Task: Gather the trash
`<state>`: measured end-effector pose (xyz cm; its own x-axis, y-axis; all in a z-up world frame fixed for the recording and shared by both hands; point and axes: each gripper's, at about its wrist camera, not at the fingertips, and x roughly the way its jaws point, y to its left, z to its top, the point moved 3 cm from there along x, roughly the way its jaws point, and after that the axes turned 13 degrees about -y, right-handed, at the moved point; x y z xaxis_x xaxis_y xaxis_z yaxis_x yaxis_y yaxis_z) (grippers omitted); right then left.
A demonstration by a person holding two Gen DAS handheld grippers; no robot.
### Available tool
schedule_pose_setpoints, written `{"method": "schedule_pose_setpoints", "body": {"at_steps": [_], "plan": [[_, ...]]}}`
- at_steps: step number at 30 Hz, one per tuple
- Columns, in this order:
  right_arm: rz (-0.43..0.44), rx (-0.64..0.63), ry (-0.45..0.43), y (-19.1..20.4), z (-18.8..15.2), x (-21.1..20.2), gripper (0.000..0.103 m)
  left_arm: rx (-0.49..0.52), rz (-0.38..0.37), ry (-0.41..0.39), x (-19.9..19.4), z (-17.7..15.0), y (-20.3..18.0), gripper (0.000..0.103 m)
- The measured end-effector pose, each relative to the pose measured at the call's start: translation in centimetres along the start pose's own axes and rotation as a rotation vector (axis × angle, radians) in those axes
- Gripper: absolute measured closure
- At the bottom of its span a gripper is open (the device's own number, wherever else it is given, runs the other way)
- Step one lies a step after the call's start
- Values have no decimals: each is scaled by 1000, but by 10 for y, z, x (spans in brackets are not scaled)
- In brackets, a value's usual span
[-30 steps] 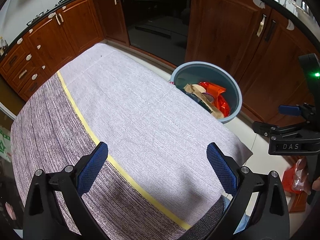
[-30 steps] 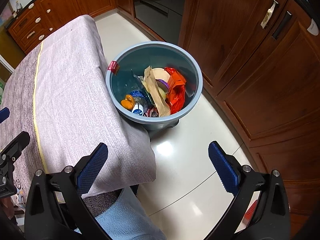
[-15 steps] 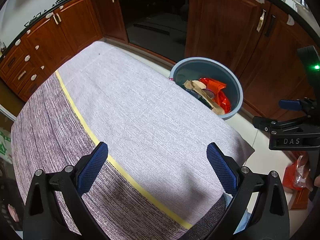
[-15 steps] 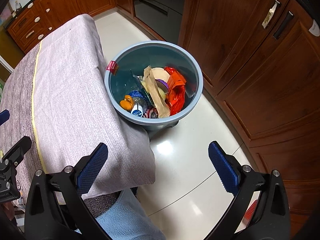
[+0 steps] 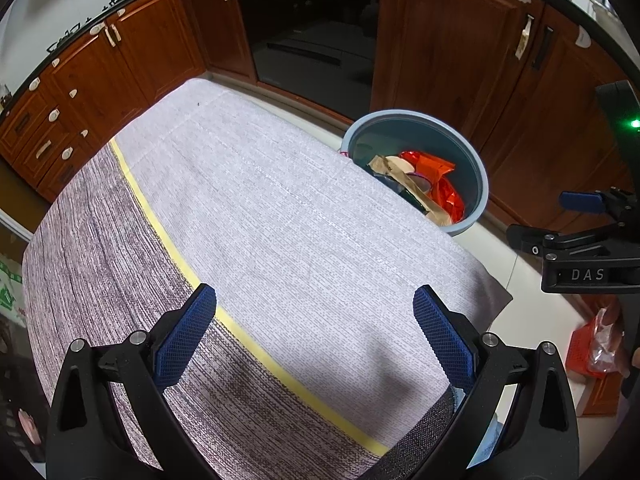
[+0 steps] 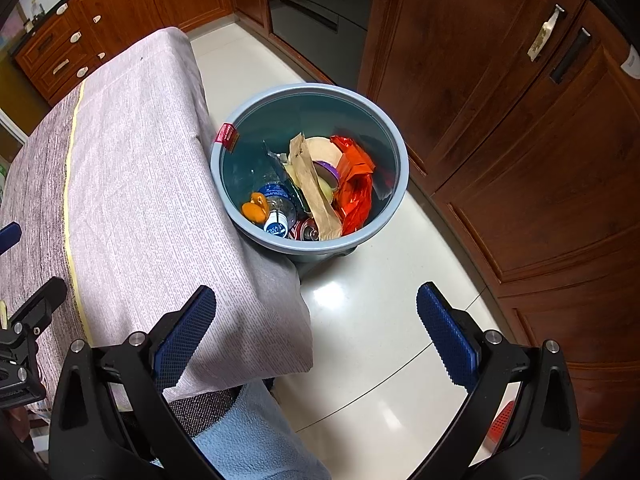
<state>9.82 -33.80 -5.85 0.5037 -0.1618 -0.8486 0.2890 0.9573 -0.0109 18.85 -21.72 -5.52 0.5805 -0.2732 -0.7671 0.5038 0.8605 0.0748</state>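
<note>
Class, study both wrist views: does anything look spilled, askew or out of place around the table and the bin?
Nothing stands out. The trash sits inside the blue bin, which stands upright on the floor against the table's edge, with nothing spilled around it. The tablecloth lies flat. Both grippers, left and right, have open, empty jaws.

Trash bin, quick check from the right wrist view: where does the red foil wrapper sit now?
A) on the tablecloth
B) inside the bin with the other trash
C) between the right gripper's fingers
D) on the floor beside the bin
B: the red foil wrapper lies inside the blue bin, next to a brown paper strip; the right gripper is open and empty.
</note>
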Motion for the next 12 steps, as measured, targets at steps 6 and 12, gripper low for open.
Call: {"method": "schedule_pose_setpoints", "body": {"at_steps": [6,12], "plan": [[-1,-1,0,0,3,0,7,0,-3,5,1,-1,0,4],[-8,1,-3,-3,8,0,7,3,-2,9,3,0,0,4]]}}
